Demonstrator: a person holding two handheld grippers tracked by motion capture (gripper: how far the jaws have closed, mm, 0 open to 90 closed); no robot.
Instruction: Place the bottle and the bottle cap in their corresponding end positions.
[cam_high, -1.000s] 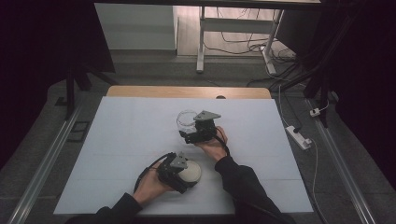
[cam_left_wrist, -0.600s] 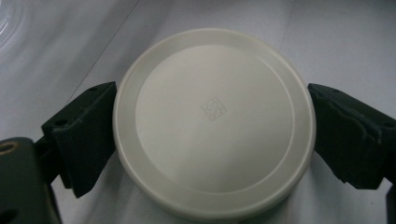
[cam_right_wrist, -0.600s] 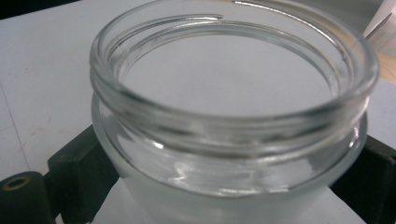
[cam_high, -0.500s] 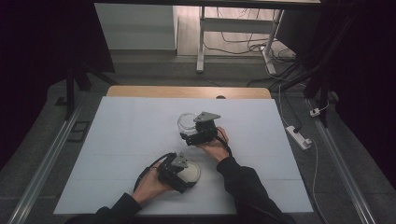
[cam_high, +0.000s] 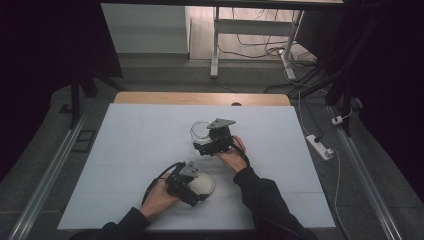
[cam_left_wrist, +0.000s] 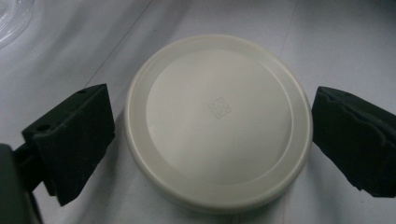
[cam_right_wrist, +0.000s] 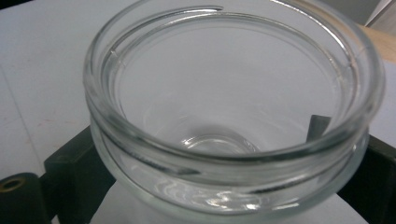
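Observation:
A round cream lid (cam_left_wrist: 219, 116) lies flat on the white table sheet (cam_high: 135, 145), near the front. My left gripper (cam_left_wrist: 212, 140) is open, one black jaw on each side of the lid; a thin gap shows at the left jaw. In the high view the lid (cam_high: 204, 183) sits just right of the left gripper (cam_high: 199, 187). A clear glass jar (cam_right_wrist: 229, 116) stands upright with its mouth open. My right gripper (cam_right_wrist: 224, 186) is shut on the jar's body below the rim. The high view places the jar (cam_high: 200, 131) and right gripper (cam_high: 204, 140) at the table's middle.
A bare wooden strip (cam_high: 200, 98) runs along the table's far edge. A white power strip (cam_high: 318, 146) with its cable lies on the floor to the right. A metal rail (cam_high: 45, 185) runs along the left side. Wide free sheet lies left and right of the hands.

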